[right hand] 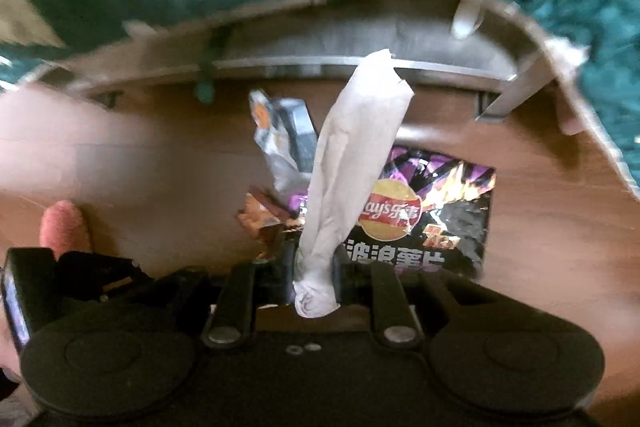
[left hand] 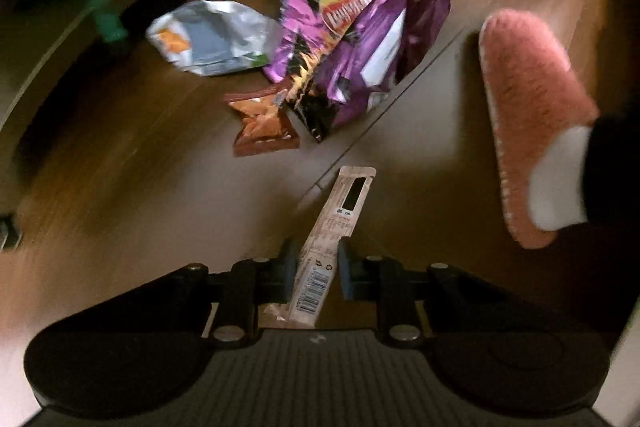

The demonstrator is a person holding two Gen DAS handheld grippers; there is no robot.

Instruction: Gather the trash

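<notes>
My left gripper (left hand: pixel 318 267) points down at the wooden floor and is shut on a narrow pinkish wrapper (left hand: pixel 340 219) with a barcode, which hangs clear of the floor. My right gripper (right hand: pixel 314 267) is shut on a long crumpled white tissue (right hand: pixel 352 155), also lifted. Below lie a purple Lay's chip bag (left hand: pixel 360 39) (right hand: pixel 440 211), a silver-white bag (left hand: pixel 212 39) (right hand: pixel 280 139) and a small orange-brown snack packet (left hand: pixel 262 123) (right hand: pixel 264 219). The three lie close together on the floor.
A person's foot in a pink slipper (left hand: pixel 528 107) (right hand: pixel 64 227) and white sock stands right of the trash. A metal furniture frame (right hand: pixel 320 63) runs behind the pile, with a green rug (right hand: pixel 580 27) beyond. Both views are blurred.
</notes>
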